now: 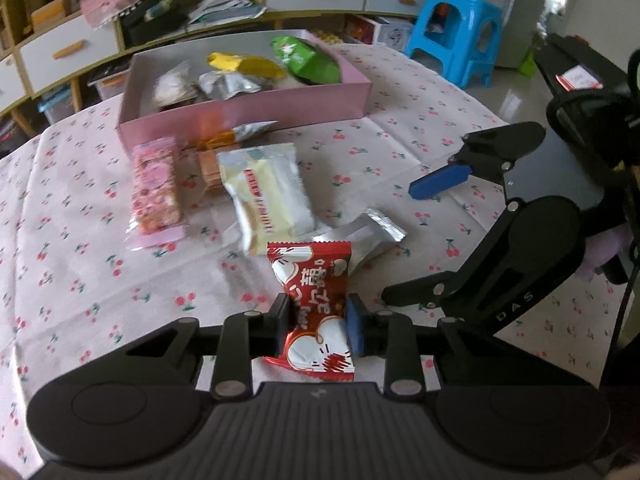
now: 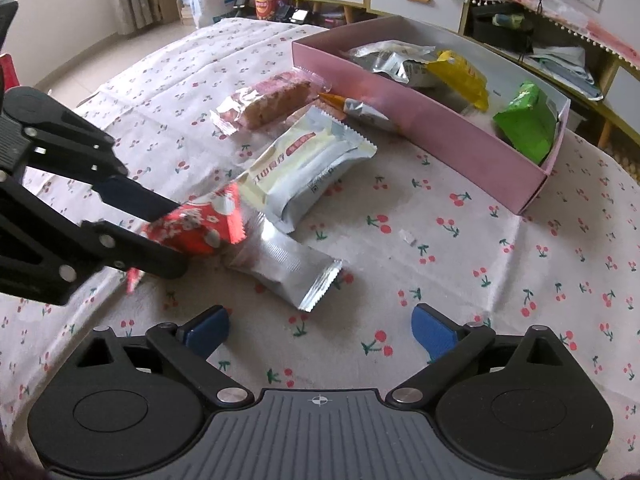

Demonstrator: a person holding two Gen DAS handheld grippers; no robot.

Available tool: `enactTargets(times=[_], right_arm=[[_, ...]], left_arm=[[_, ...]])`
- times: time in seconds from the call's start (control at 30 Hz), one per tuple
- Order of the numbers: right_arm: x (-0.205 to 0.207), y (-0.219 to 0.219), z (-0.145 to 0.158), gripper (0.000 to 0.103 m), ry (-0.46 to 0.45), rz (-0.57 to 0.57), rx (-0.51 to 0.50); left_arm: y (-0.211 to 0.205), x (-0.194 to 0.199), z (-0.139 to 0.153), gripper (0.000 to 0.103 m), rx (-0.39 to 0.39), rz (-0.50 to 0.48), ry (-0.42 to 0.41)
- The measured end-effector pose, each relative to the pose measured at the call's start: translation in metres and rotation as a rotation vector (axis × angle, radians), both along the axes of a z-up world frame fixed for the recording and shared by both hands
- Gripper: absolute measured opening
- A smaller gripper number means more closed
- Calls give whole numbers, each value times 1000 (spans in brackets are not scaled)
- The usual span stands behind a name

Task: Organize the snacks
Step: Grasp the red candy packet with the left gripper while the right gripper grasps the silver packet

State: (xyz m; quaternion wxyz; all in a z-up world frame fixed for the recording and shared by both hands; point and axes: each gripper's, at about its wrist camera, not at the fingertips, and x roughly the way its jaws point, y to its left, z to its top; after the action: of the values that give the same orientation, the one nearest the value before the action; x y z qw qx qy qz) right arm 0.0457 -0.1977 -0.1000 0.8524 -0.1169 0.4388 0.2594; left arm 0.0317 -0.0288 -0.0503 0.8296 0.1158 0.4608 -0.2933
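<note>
Left gripper (image 1: 314,322) clamped on red candy packet (image 1: 312,308), lower centre of left wrist view, pads pinching its middle, packet upright between them. Same packet shows in right wrist view at left centre (image 2: 196,224), held just above the cloth.

Right gripper (image 2: 320,334) spread wide, nothing between the pads, hovering over cherry-print tablecloth (image 2: 500,280) at bottom centre. It also shows at right of left wrist view (image 1: 424,240), one blue pad visible.

Just beyond the red packet: silver wrapper (image 2: 286,270) flat on the cloth, touching the white-and-cream snack pack (image 2: 304,168) above it. Further up-left, pink-wrapped bar (image 2: 266,104). Orange-and-silver packet (image 2: 356,110) lies against the near wall of the pink box (image 2: 420,120).

Inside the box, upper right of right wrist view: silver pouch (image 2: 394,60), yellow bag (image 2: 462,74), green bag (image 2: 528,122). Blue plastic stool (image 1: 456,32) on the floor, upper right of left wrist view.
</note>
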Motion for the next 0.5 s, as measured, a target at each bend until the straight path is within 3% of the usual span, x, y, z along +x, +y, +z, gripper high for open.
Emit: enactTargets(times=[0.5], right_arm=[[7, 23, 2, 93, -38, -4, 3]], left_arm=[[42, 18, 9, 27, 90, 189, -8]])
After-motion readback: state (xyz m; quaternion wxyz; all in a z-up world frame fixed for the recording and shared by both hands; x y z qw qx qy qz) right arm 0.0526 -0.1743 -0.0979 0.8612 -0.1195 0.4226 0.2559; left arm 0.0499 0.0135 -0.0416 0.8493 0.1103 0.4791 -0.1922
